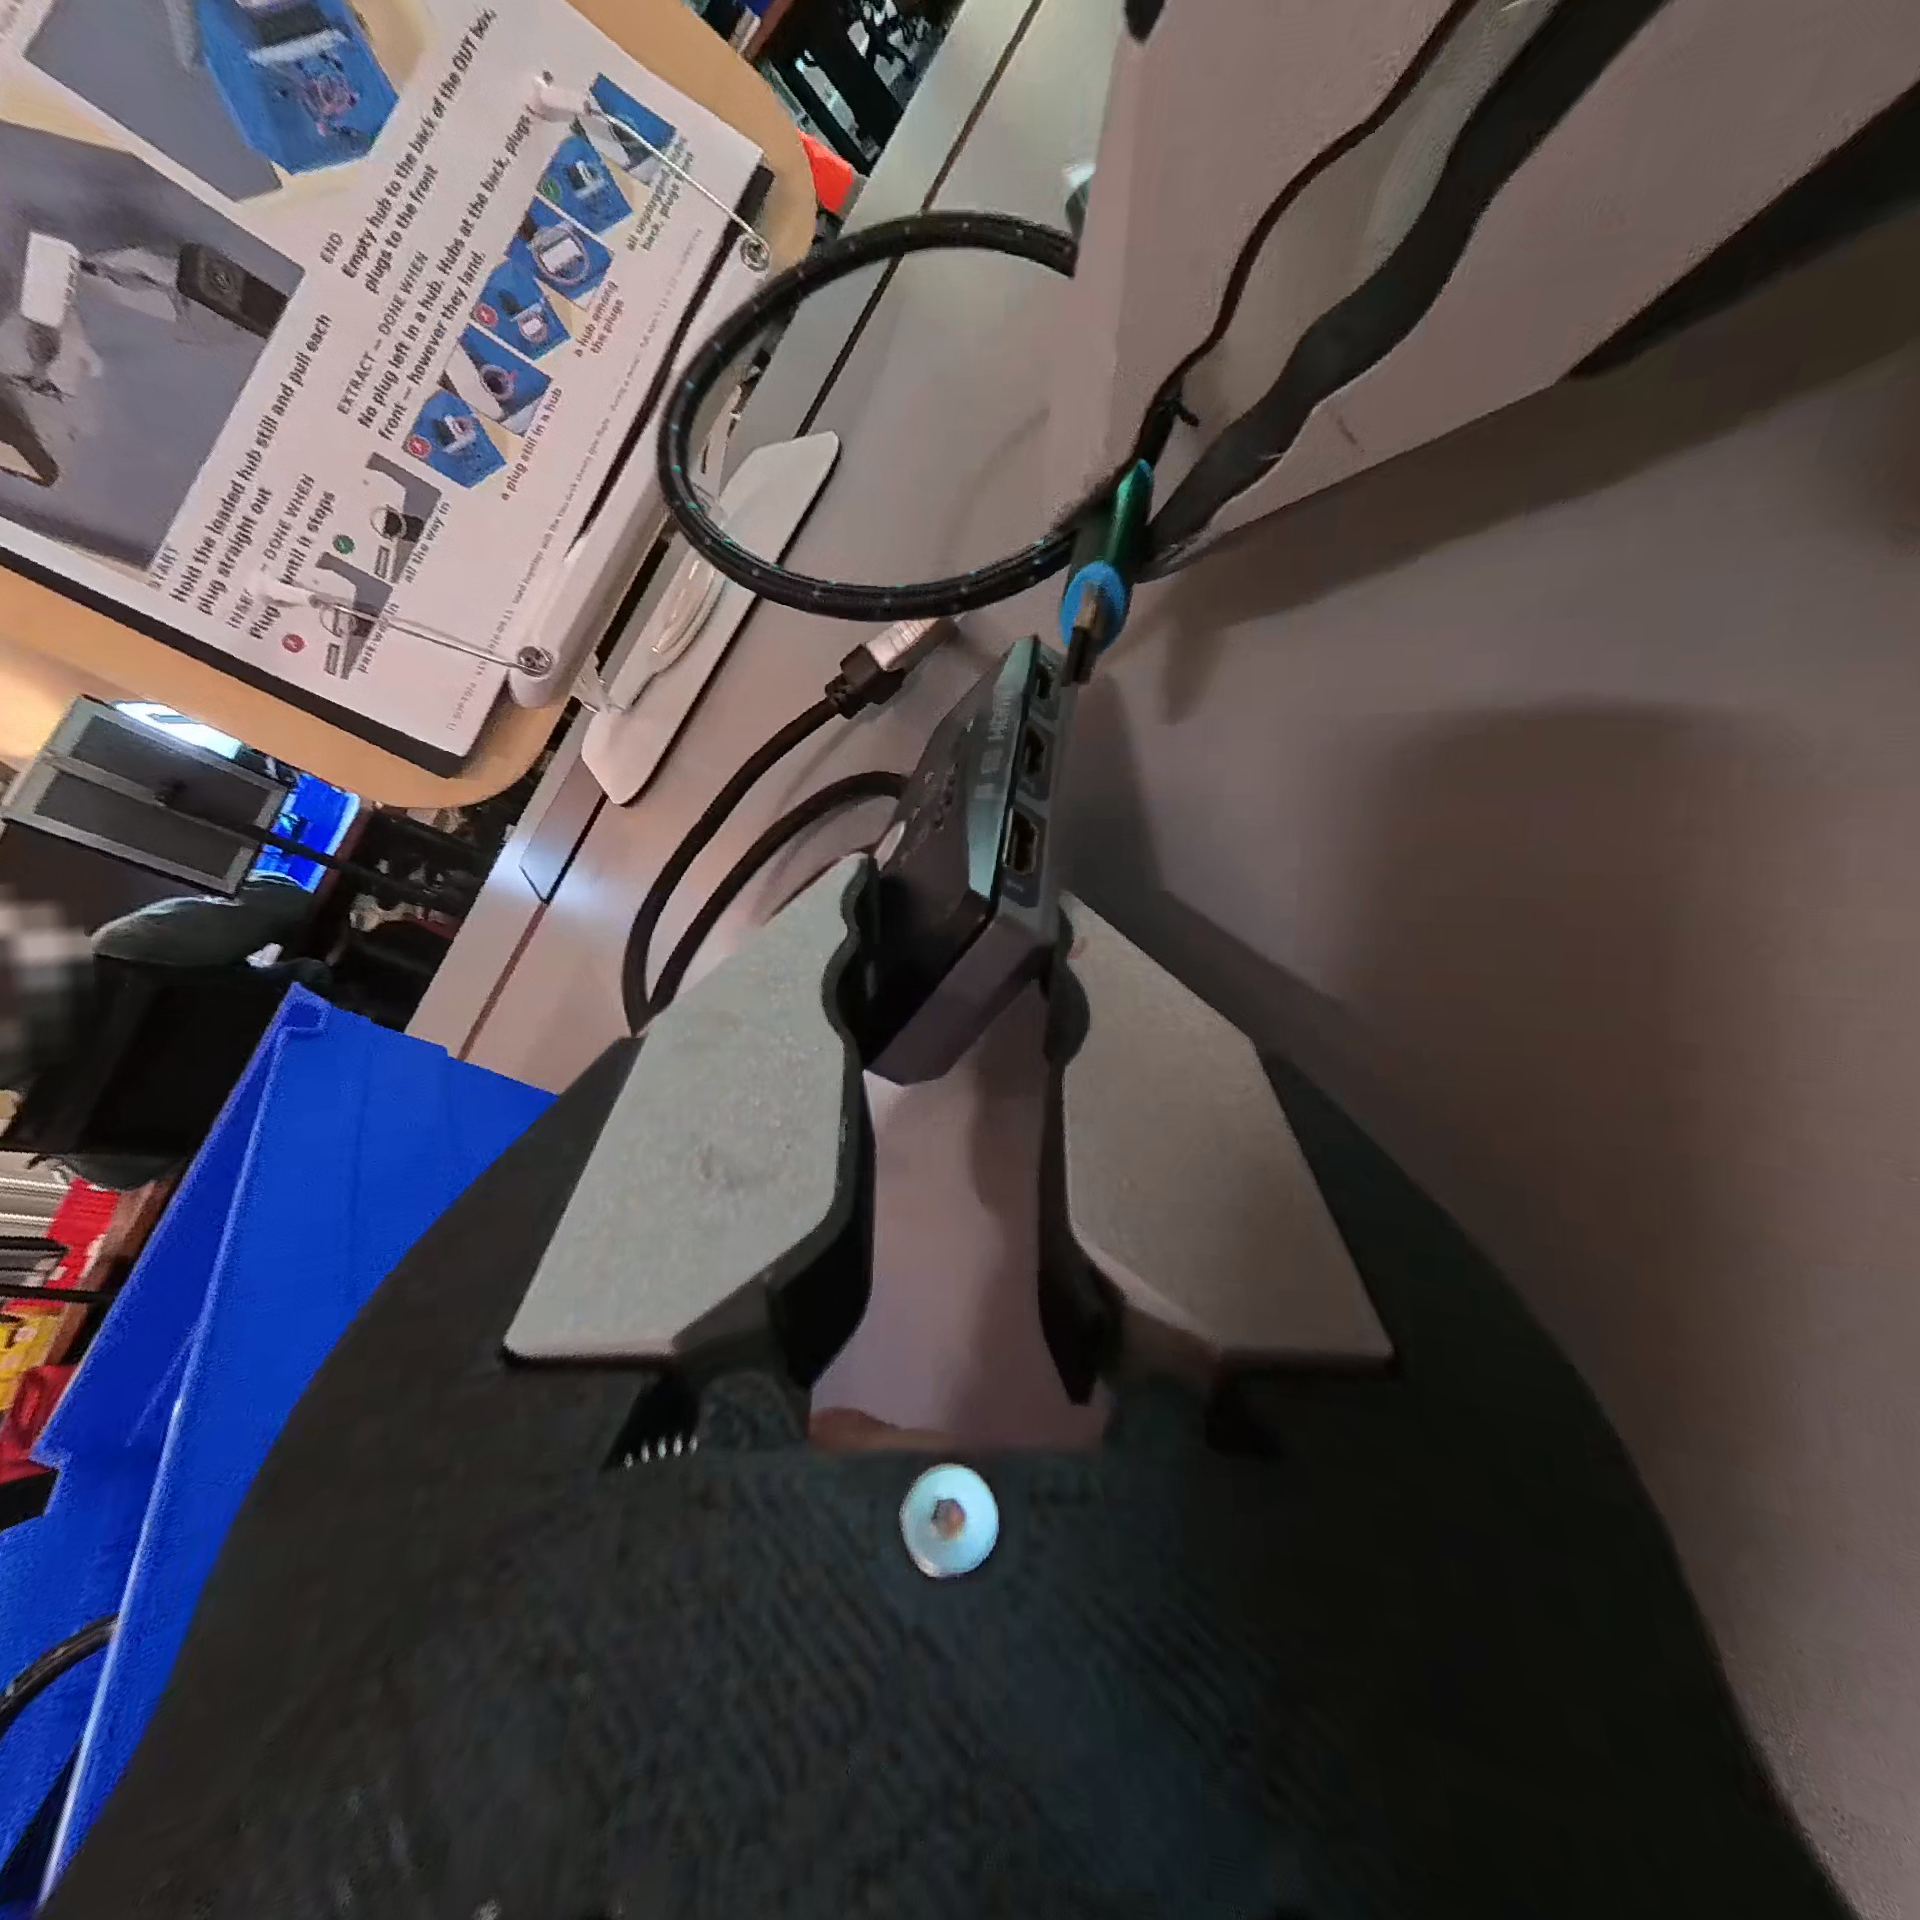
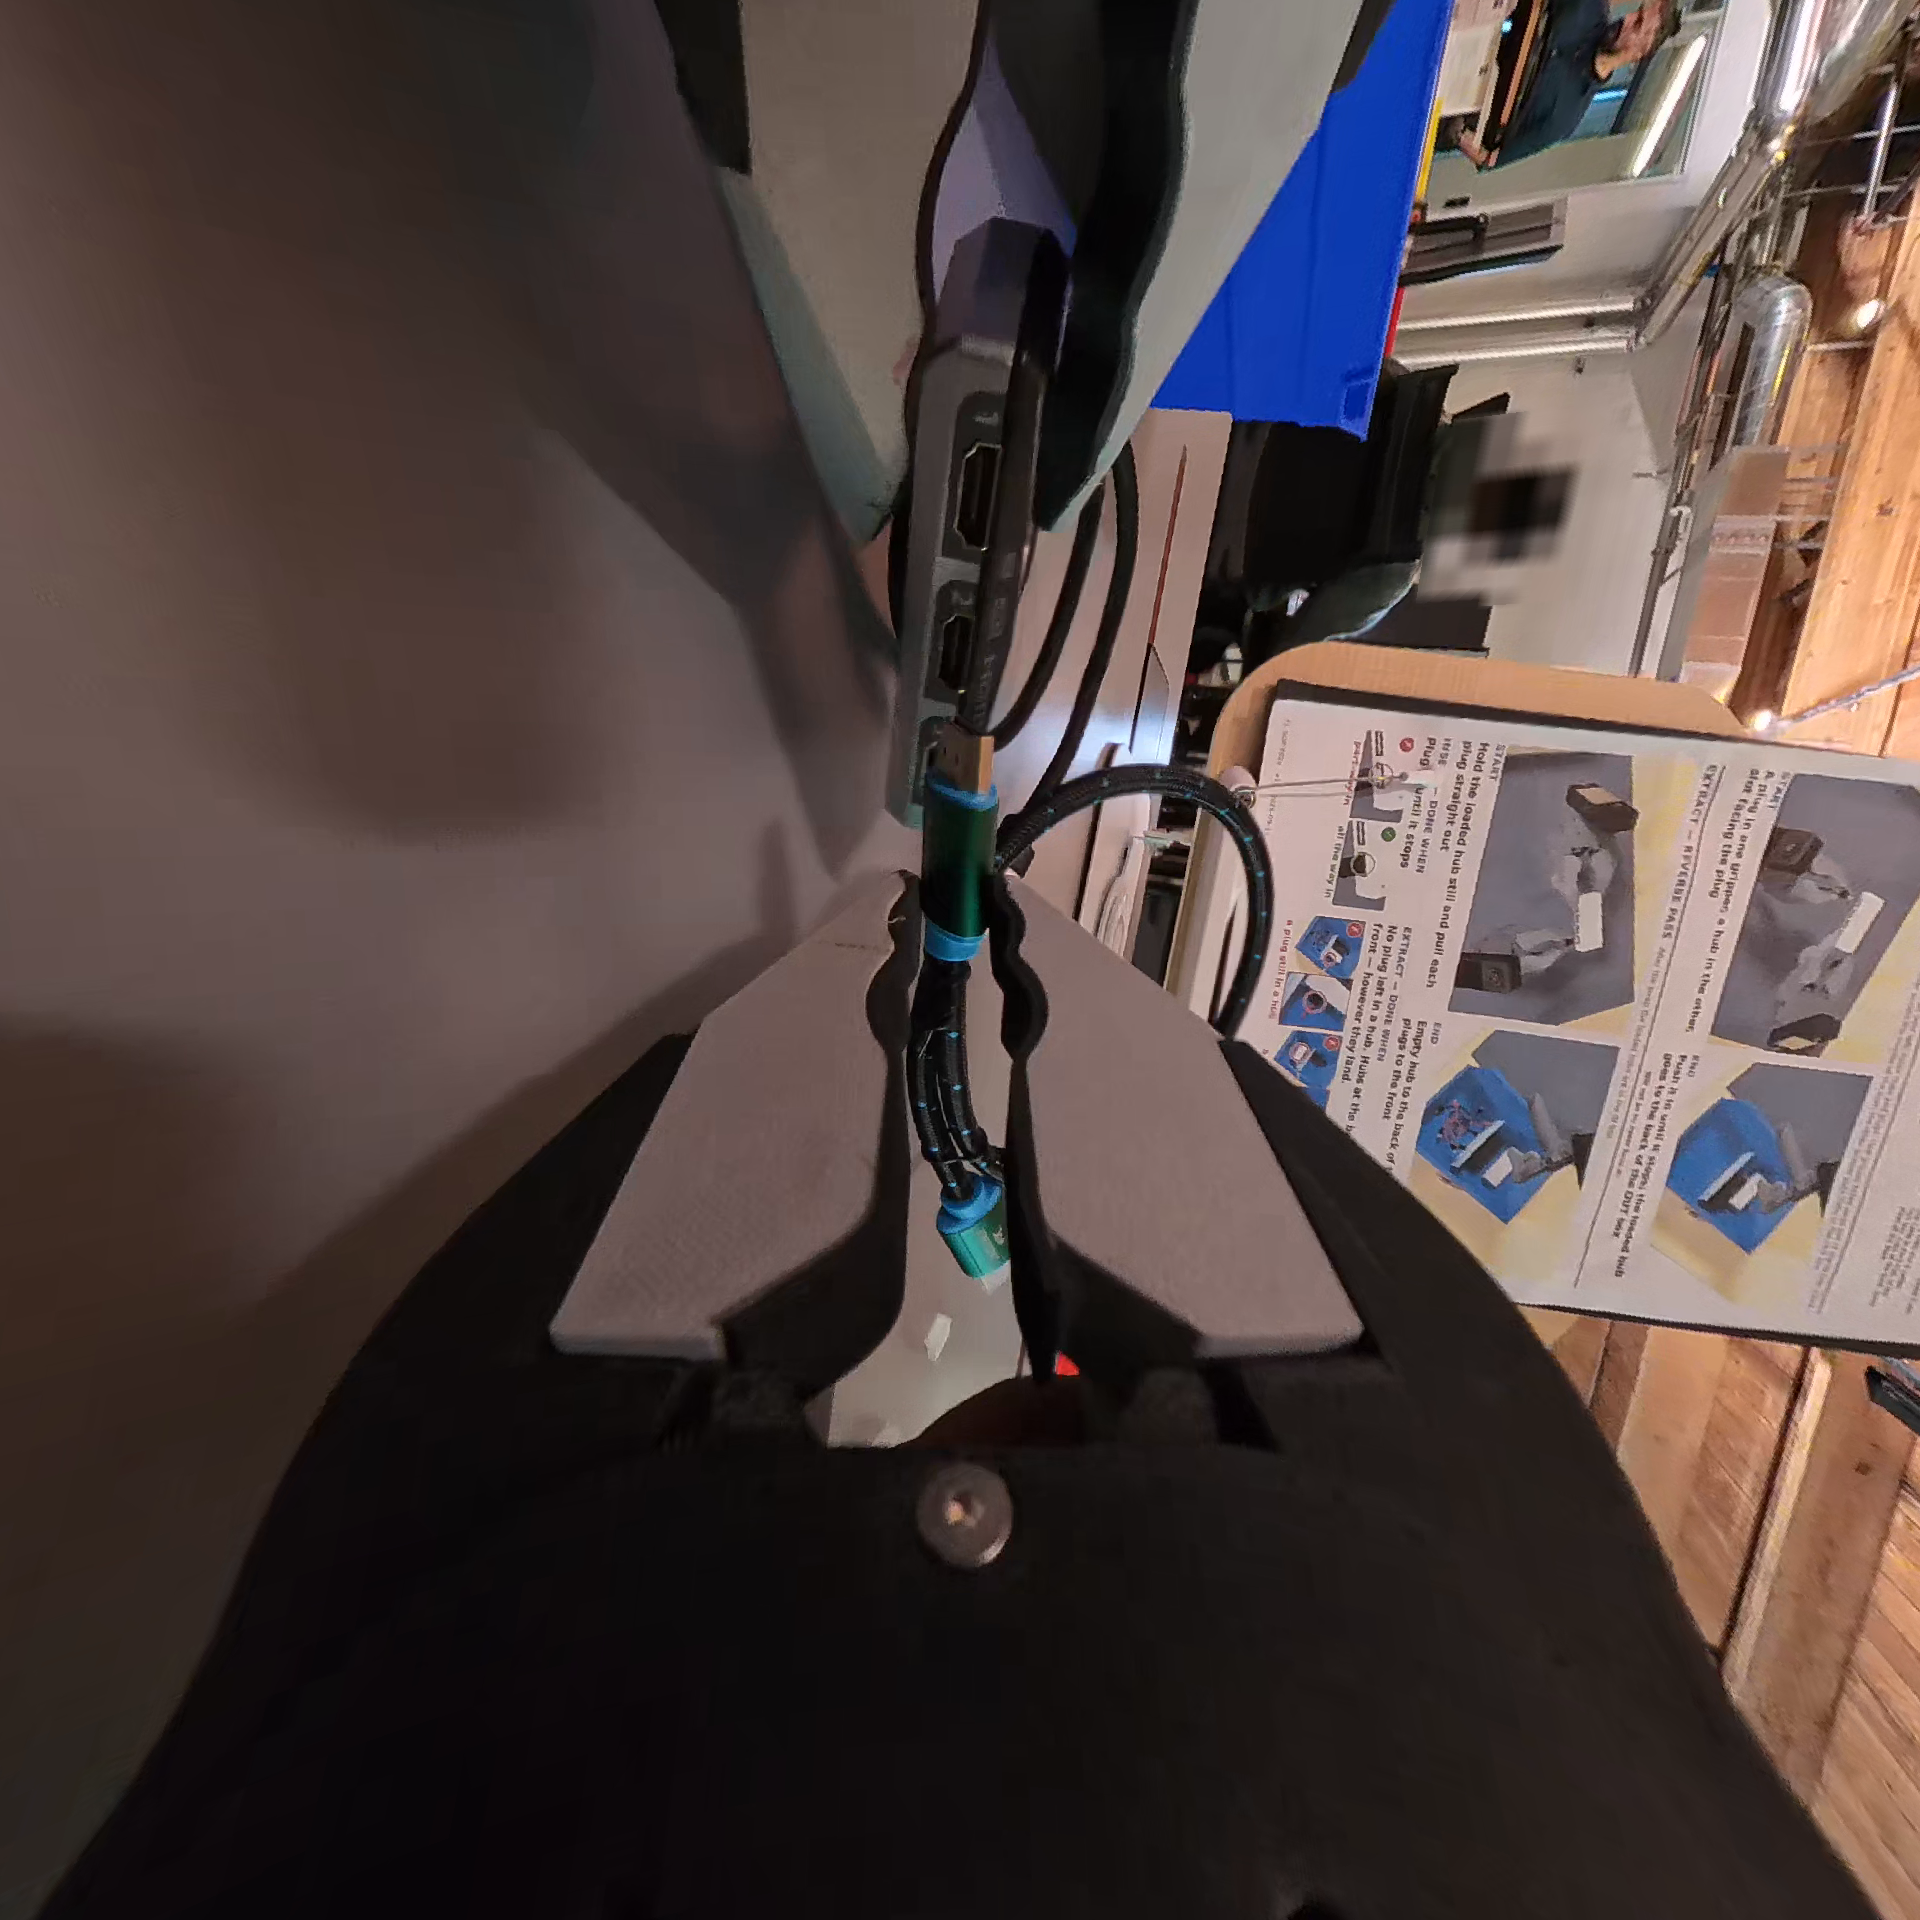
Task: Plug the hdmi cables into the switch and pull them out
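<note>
My left gripper is shut on the dark grey HDMI switch, gripping its near end. The switch's row of ports faces right. My right gripper is shut on a green HDMI plug with blue collars and a braided black-and-blue cable. The plug's gold tip is at the far end port of the switch; how deep it sits is unclear. In the left wrist view the green plug meets the switch's far port. The cable's other green plug hangs between my right fingers.
A second black cable with a silver plug lies on the grey table beside the switch. An instruction sheet on a wooden board stands at the back on a white stand. A blue bin is at the left. Spacing between my two grippers at the tips: around 7 cm.
</note>
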